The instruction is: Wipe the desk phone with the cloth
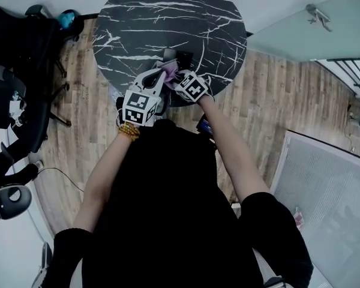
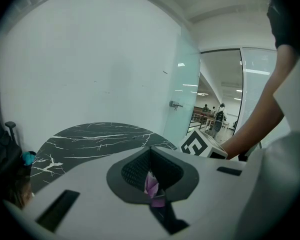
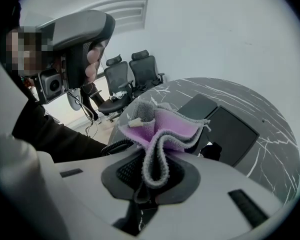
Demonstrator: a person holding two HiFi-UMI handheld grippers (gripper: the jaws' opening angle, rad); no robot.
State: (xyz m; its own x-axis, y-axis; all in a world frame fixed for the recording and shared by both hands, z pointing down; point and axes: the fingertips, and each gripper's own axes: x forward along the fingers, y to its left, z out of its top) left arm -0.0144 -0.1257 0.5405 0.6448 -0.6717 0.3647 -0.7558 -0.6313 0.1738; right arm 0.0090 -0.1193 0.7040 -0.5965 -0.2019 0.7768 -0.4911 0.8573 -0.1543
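Currently, arms: both stretch forward, elbows bent, wrists close together over the near edge of the tabletop (image 1: 168, 17).
Left tool (image 2: 152, 176): clenched on a small purple corner of the cloth (image 2: 151, 185).
Right tool (image 3: 150, 171): clamped on a fold of the same cloth, just beside my left tool.
Cloth: purple inside, fuzzy grey outside, bunched and standing up, with a white tag (image 3: 135, 122); held between both tools above the tabletop's near edge.
Desk phone (image 3: 230, 134): dark and flat, lying on the tabletop beyond the cloth, a coiled cord (image 3: 112, 146) nearby.
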